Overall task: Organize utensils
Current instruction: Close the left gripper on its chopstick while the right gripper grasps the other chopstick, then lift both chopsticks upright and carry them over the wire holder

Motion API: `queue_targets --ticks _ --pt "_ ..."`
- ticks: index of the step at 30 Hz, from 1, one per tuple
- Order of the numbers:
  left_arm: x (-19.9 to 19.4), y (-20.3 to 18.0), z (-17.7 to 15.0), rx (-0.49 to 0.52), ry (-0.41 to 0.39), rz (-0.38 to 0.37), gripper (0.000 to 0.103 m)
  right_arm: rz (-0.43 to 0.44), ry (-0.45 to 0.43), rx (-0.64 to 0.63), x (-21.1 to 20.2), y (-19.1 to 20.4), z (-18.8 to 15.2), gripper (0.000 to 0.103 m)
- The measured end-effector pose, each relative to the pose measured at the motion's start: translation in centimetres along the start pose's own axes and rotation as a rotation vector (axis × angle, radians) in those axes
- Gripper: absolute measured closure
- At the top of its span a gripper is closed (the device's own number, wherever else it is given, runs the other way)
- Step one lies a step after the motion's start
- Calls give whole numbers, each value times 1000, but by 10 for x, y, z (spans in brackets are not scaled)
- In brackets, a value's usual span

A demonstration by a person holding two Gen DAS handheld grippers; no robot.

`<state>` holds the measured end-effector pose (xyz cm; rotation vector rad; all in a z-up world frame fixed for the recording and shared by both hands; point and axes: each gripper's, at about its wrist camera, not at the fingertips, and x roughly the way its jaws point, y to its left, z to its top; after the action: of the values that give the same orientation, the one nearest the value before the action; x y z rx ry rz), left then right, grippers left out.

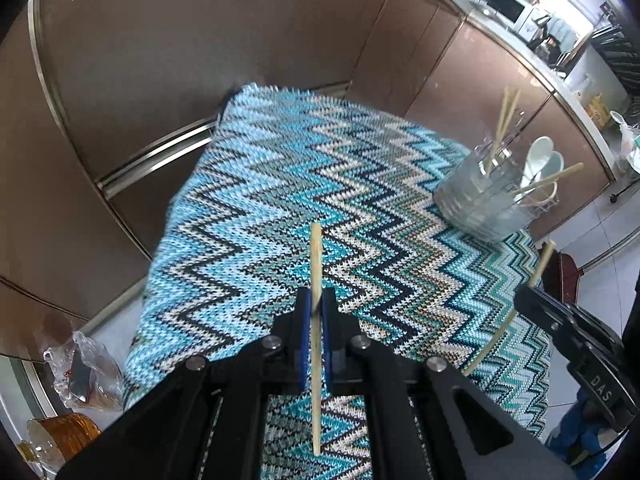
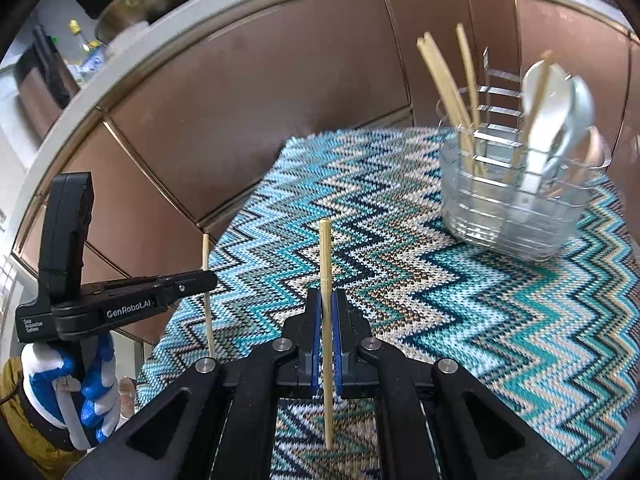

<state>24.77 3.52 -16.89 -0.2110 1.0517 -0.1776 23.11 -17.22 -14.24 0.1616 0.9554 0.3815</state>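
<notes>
Bamboo in your left gripper: blue pads clamp one thin pale chopstick, upright above the cloth.
Right gripper: you pinch a second chopstick the same way.
Cloth: knitted zigzag, teal, white and navy.
Holder: clear ribbed plastic, on the cloth's far right, with chopsticks and white spoons.
Behind: smooth brown cabinet doors.
</notes>
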Motion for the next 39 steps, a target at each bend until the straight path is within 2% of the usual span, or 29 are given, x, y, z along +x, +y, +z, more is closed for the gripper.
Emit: queue_targets --ticks 7,20,39 --pt "-36 -3 -19 -3 -92 24 98 -1 -75 -13 -45 8 -23 98" --pt "-77 -14 -47 1 -170 34 98 -13 -193 -35 -108 15 -49 98" --pt "-120 -3 -67 -29 -254 37 98 -20 -248 -44 -134 21 -67 98"
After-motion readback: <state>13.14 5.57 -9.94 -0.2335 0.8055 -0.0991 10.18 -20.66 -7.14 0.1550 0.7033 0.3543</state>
